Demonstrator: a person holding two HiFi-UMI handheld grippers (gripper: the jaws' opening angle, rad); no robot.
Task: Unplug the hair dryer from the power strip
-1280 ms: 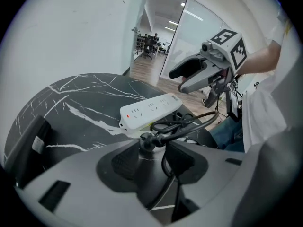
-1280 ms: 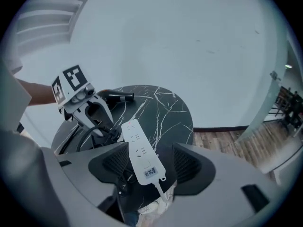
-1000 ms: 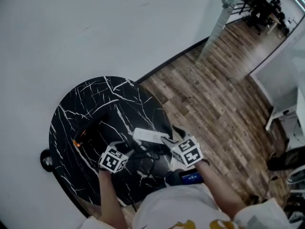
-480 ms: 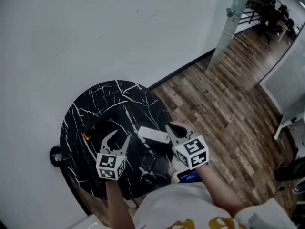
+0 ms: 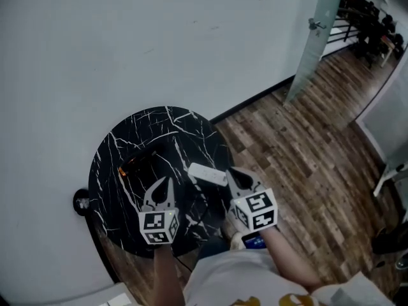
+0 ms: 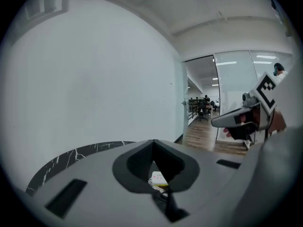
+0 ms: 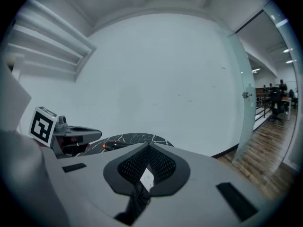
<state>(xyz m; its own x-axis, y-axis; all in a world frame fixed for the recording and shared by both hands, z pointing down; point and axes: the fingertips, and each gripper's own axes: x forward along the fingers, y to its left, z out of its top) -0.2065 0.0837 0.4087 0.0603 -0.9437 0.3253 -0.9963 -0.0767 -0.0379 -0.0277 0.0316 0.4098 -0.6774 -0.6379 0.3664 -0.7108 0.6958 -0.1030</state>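
Observation:
A white power strip (image 5: 207, 174) lies on the round black marble table (image 5: 127, 145), with the dark hair dryer (image 5: 137, 161), orange at one end, to its left. A black cord (image 5: 199, 210) loops near the strip; I cannot tell whether the plug sits in it. My left gripper (image 5: 167, 181) hovers above the table between dryer and strip. Its jaws have just been closing and are shut on nothing. My right gripper (image 5: 231, 171) hangs shut and empty at the strip's right end. The strip (image 6: 157, 178) (image 7: 147, 178) shows below both grippers' shut jaws.
The table stands against a white wall. Wood floor (image 5: 306, 145) spreads to the right, with a glass door (image 5: 312, 37) beyond. A small dark round object (image 5: 81, 201) sits on the floor left of the table. The person's torso fills the bottom edge.
Both grippers have risen off the table. The left gripper's jaws stood open half a second ago and are now shut with nothing in them. The hair dryer and the strip have stayed put.

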